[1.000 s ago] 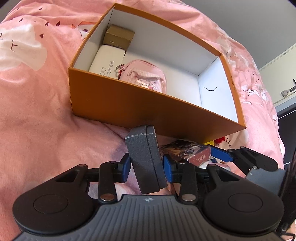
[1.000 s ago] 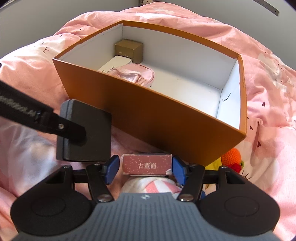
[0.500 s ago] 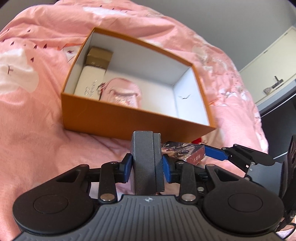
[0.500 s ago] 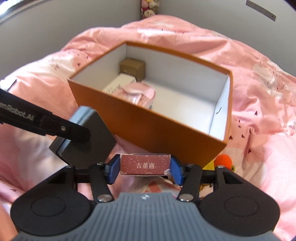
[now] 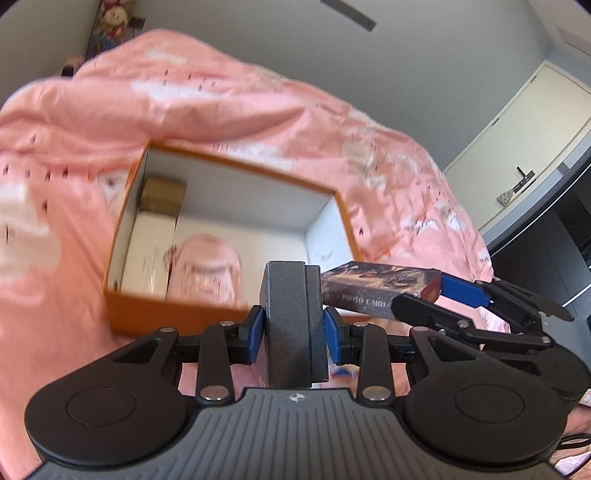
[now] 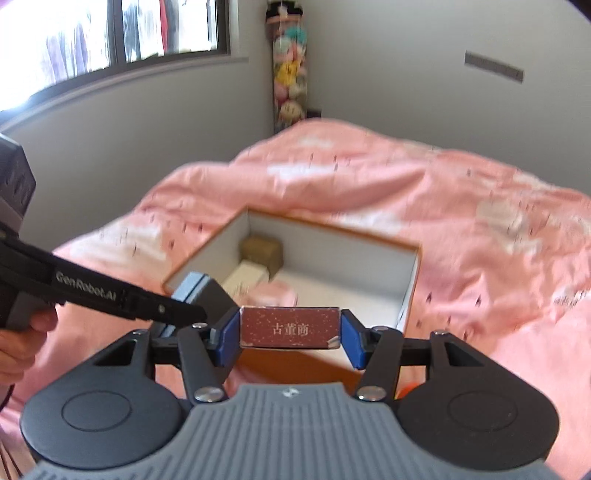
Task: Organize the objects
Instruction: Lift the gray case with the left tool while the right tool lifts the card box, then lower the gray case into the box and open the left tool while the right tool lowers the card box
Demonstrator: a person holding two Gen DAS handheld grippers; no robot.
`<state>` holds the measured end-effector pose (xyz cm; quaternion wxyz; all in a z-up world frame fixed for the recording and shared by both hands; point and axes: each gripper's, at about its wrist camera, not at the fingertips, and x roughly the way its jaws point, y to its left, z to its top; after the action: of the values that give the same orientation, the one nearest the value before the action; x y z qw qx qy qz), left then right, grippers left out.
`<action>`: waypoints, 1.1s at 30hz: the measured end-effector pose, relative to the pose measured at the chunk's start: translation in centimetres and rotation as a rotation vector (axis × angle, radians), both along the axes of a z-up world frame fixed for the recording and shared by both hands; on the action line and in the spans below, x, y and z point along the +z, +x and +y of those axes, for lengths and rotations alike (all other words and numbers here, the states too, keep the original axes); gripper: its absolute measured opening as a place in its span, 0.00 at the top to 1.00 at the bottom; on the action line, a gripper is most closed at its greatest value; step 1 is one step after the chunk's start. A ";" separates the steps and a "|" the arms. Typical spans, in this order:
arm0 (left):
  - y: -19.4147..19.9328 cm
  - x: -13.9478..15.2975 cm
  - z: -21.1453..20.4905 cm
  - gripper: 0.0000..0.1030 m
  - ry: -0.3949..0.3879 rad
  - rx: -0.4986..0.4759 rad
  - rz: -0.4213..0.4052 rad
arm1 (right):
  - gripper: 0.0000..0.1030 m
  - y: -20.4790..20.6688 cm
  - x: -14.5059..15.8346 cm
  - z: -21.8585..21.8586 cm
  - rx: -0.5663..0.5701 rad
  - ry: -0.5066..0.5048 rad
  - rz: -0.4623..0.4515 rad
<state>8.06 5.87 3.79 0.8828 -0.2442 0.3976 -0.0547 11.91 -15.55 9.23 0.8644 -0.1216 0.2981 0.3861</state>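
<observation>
My left gripper is shut on a grey case, held edge-up above the near wall of the orange box. My right gripper is shut on a red card box with white characters, held above the orange box; the card box also shows in the left wrist view. The grey case shows at the left in the right wrist view. Inside the orange box lie a brown box, a white case and a pink pouch.
The orange box sits on a pink quilt on a bed. Grey walls stand behind, a window at left and hanging plush toys in the corner. A white cabinet and dark furniture stand at right.
Both grippers have risen with their loads and tilted up, so the orange box looks smaller and lower and the room walls have come into view. Both grips are unchanged.
</observation>
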 end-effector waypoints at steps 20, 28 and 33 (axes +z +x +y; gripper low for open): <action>14.2 -3.9 4.5 0.62 -0.053 0.067 0.037 | 0.43 10.9 -3.3 4.2 -0.129 0.035 0.044; 18.5 -8.4 4.7 0.62 -0.055 0.060 0.086 | 0.43 14.1 -5.8 5.9 -0.140 0.005 0.065; 19.3 -10.3 5.1 0.62 -0.090 0.081 0.120 | 0.43 15.4 -7.5 7.0 -0.130 -0.014 0.082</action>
<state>27.40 11.01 -6.51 0.8470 -0.3021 0.4367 -0.0222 27.33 -8.57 1.74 0.8738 -0.0923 0.3433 0.3318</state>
